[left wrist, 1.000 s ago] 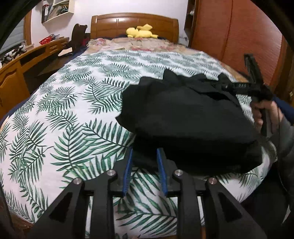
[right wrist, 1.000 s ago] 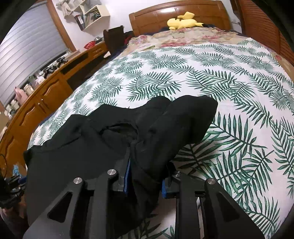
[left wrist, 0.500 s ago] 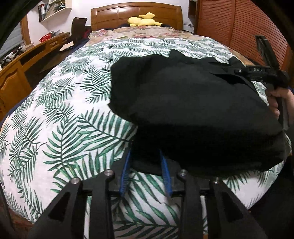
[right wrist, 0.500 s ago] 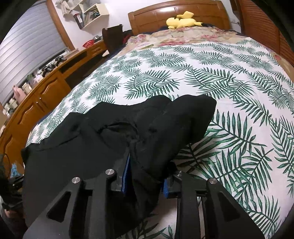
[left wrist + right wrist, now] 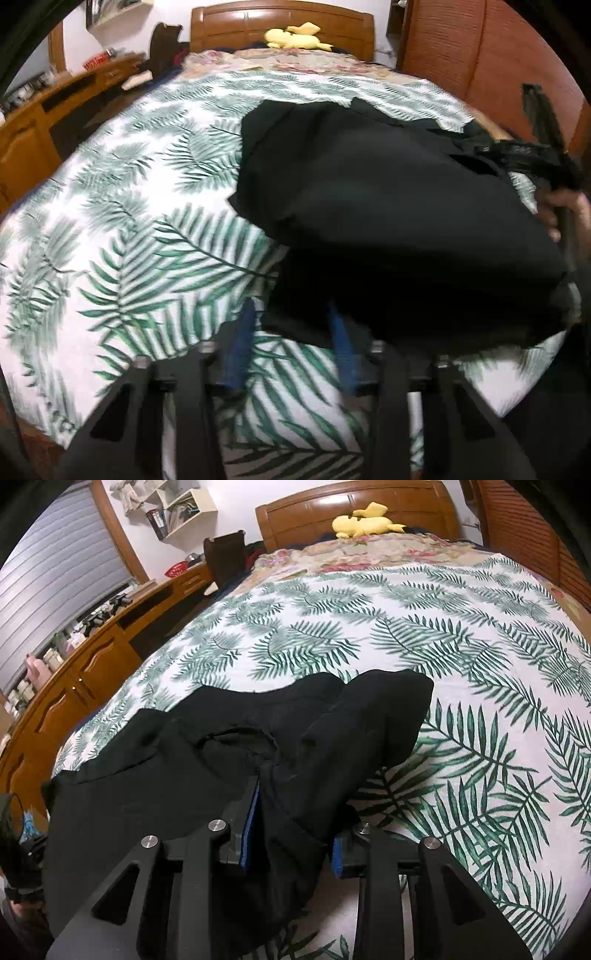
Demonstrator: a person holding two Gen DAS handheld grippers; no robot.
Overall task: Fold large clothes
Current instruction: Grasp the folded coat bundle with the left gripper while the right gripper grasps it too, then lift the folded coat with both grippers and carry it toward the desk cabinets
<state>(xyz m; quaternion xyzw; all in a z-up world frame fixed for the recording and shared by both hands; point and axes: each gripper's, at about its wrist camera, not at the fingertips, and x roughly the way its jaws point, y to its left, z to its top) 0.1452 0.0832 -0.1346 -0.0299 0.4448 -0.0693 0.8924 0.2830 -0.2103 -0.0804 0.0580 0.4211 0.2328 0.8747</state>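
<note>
Room: bedroom, wooden headboard (image 5: 354, 513) at top of frame, wardrobe doors along the right edge, long wooden cabinet run (image 5: 85, 672) down the left edge.
Surface: bed (image 5: 461, 635) under a white spread with green fern print; floral cover at the far end.
Background item: yellow plush toy (image 5: 293, 35) against the headboard, well apart from the work.
Garment: black garment (image 5: 388, 221), bundled in several layers, lies near the bottom edge of the bed; centre to right of frame in the left wrist view, lower left to centre in the right wrist view.
Left gripper (image 5: 291, 332): blue pads set fairly wide; the near hem of the cloth lies between them. Frame is motion-blurred; cannot tell whether the pads actually pinch it.
Right gripper (image 5: 291, 830): a thick wad of the cloth fills the gap between the blue pads; reads as clamped on the fabric. Also seen at right of frame in the left wrist view, at the garment's far corner, with the person's hand (image 5: 565, 214) behind it.
Progress (judgement): partway. Cloth already doubled over itself, but edges uneven, upper layer puffed and a lobe sticking out at upper right of the bundle.
Left to do (judgement): lay flat, square the edges, likely one more fold, then release.
</note>
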